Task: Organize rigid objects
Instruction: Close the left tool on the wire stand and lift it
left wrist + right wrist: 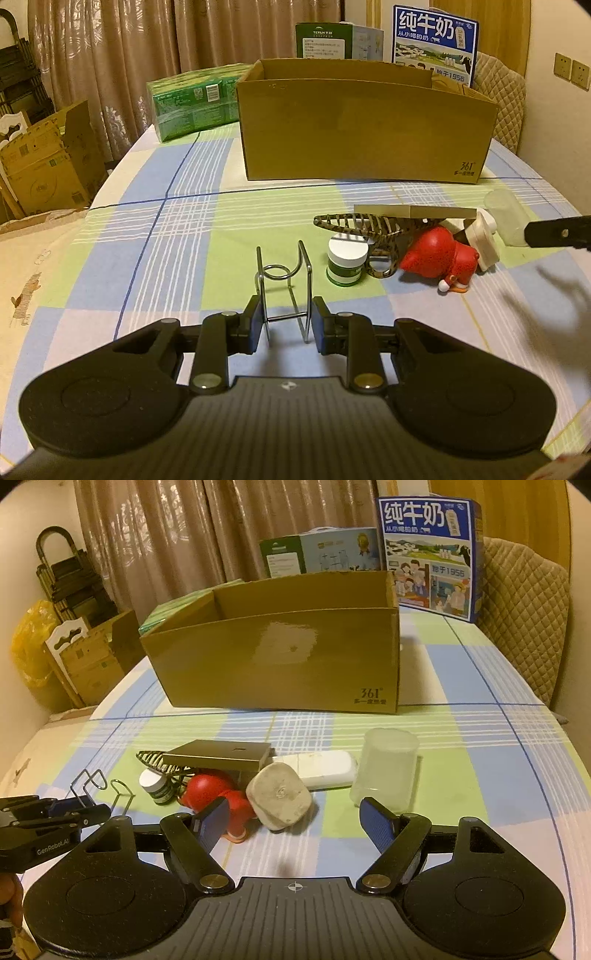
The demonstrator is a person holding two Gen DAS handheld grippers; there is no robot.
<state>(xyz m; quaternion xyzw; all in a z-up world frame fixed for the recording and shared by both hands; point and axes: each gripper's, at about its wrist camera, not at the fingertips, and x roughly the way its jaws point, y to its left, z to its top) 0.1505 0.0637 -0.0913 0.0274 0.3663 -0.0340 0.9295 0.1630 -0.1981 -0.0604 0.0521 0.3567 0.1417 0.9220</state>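
The table [155, 206] carries a plaid cloth in blue, green and white.

The cardboard box [365, 125] stands open-topped at the far side; judged the collection bin, since its mouth faces up within reach of both hands. Walls are plain, matte corrugated board.

The loose items lie in a cluster between box and grippers. A frosted plastic cup [384, 770] stands inverted at the right end. A flat tan box [221, 758] rests tilted on a striped hair claw [365, 225] and a glossy red figurine [436, 258]. A small green jar [347, 262] with white lid stands just left of them.

The wire rack [284, 291], thin bent chrome rod, stands apart on the left. The left gripper [284, 325] is closed on its two uprights, pads pressing from both sides.

The right gripper [295, 825] hangs about half open, holding nothing, short of the cluster.
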